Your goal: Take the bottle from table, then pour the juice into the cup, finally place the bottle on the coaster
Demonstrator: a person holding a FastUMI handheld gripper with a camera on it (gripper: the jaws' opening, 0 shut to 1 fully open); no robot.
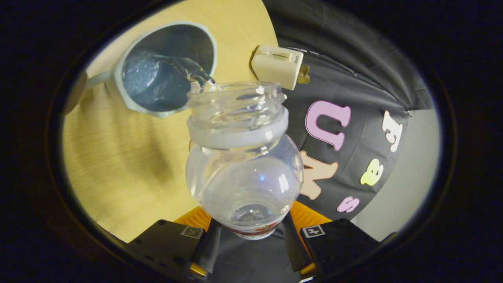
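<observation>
Tool (251, 239) clamped on clear bottle (243, 173) base, long axis running forward from fingers, open mouth tipped toward grey cup (165, 67) on table (118, 165), liquid streaming in, cream block (275, 65) at table edge

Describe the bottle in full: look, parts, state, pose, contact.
The bottle is clear plastic with a round shoulder, a frosted neck ring, a threaded open mouth without a cap, and a red-edged label near its base. It is gripped between both fingers of the tongs and tipped forward over the wooden table. A clear stream runs from its lip into the grey cup just beyond. Little liquid seems left inside.
</observation>
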